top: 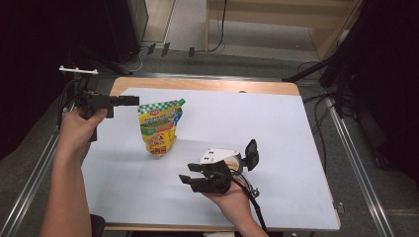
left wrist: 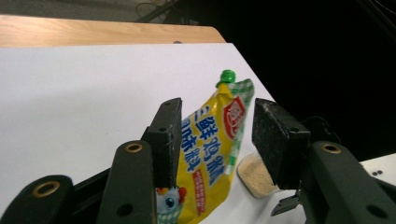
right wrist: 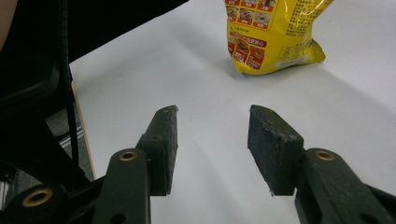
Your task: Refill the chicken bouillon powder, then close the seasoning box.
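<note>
Right gripper (top: 191,181) held low over the white table (top: 276,128) with jaws spread and empty, left gripper (left wrist: 212,135) parted just beside the upright yellow seasoning pouch (top: 160,126), nothing pinched, pouch standing left of centre.

Yellow pouch (left wrist: 210,154), blue Chinese "三鲜鸡精"

The yellow pouch (top: 159,127) has a green-checked top, green cap (left wrist: 228,75) and blue lettering.

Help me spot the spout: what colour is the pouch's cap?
Green cap on the yellow plastic pouch; clearest in the left gripper view.
</note>
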Demonstrator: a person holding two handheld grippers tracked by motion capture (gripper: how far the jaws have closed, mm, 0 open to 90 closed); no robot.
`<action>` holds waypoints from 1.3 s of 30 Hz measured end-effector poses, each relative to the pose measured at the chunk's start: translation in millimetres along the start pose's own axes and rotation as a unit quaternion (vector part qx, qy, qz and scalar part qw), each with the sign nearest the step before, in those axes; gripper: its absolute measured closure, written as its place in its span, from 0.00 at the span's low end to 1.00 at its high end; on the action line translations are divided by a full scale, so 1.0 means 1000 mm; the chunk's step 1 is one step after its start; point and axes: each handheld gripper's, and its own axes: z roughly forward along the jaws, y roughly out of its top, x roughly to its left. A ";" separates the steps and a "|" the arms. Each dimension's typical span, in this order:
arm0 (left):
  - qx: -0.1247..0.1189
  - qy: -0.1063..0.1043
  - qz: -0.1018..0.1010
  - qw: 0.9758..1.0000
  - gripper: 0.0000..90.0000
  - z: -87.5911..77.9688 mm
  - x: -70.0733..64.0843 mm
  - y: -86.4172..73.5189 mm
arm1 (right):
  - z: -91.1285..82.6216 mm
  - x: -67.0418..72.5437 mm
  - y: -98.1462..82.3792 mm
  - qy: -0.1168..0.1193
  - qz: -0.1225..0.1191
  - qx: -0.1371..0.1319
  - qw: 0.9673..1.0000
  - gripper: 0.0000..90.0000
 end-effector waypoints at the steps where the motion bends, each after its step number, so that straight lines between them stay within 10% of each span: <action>1: -0.001 0.002 -0.002 1.000 0.58 0.000 0.002 -0.001 | -0.001 -0.001 0.001 0.000 0.001 0.000 1.000 0.60; 39: 0.047 0.035 -0.022 0.998 0.40 0.039 0.041 -0.022 | -0.079 -0.031 0.032 -0.030 -0.001 -0.030 0.999 0.88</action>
